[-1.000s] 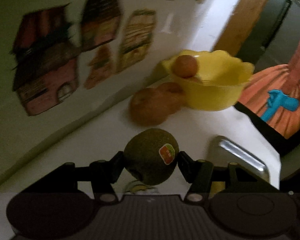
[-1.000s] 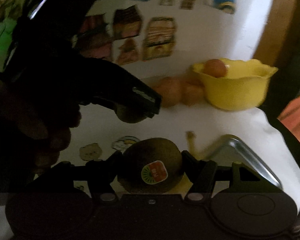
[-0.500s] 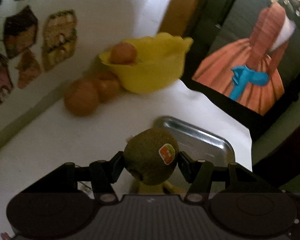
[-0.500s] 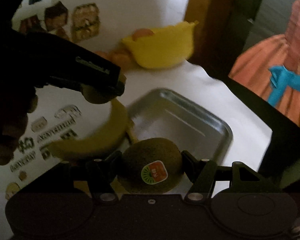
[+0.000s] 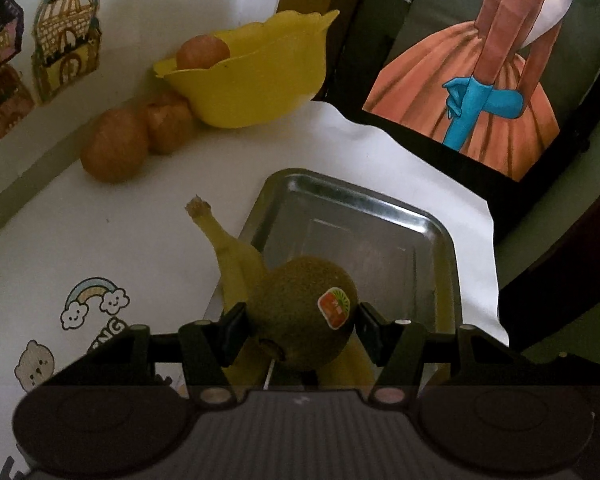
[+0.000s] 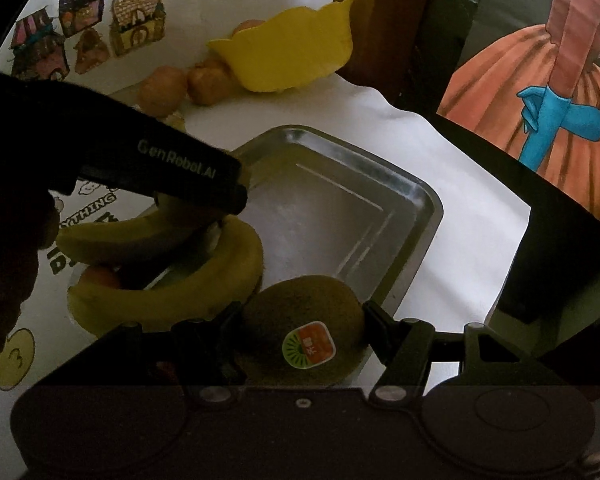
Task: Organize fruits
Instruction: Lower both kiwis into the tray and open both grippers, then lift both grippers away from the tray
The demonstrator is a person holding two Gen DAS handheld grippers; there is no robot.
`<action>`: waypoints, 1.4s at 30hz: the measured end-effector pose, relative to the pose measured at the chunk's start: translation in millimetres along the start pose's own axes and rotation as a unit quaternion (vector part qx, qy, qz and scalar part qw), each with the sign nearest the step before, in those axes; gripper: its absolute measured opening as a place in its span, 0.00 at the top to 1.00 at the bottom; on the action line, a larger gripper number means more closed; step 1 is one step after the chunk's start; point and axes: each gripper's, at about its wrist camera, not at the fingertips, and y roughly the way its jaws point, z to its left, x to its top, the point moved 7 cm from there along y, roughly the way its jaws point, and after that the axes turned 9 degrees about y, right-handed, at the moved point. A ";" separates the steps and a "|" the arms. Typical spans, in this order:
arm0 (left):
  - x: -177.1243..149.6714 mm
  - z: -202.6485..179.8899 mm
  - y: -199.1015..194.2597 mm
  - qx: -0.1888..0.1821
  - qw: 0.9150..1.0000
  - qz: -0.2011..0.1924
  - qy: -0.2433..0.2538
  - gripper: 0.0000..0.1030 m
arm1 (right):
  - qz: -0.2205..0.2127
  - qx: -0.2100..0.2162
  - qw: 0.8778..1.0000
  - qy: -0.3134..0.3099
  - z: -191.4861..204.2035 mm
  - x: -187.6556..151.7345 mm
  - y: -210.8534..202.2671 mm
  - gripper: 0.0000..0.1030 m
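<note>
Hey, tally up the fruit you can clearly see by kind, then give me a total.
Kiwis: 2, one in the left gripper, one in the right gripper
Bananas: 2
Oranges: 3, two beside the yellow bowl, one in it
Total: 7; an orange shape under the bananas is unclear.

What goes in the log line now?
left hand-held gripper: holds kiwi | right hand-held gripper: holds second kiwi | above tray
</note>
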 end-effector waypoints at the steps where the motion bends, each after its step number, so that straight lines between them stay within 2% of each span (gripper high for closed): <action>1: -0.7 -0.1 0.9 0.000 1.000 0.002 0.000 0.40 | 0.000 0.000 1.000 0.001 0.0 0.0 0.9 0.36; 17: -1.4 -1.0 2.1 -0.001 1.000 0.004 0.018 0.39 | 0.000 -0.004 1.000 0.019 -0.9 4.4 16.4 0.36; 26: 1.1 1.9 0.2 -0.013 1.000 0.007 0.003 0.39 | -0.010 -0.014 1.000 0.020 -1.7 4.7 15.4 0.36; 31: 1.9 4.2 -8.1 -0.017 1.000 0.011 0.005 0.37 | -0.015 -0.026 0.999 0.029 -0.6 7.0 5.4 0.30; 33: 3.7 6.7 -16.8 -0.021 1.000 0.011 0.007 0.34 | -0.017 -0.036 0.998 0.044 -1.6 8.3 -5.1 0.26; 35: 6.4 11.0 -30.9 -0.026 1.000 0.006 0.015 0.25 | -0.018 -0.046 0.997 0.065 -2.4 7.9 -19.5 0.25; 42: 13.6 39.9 -87.2 -0.024 0.997 0.004 0.066 0.05 | -0.014 -0.097 0.985 0.140 6.1 -2.0 -85.9 0.08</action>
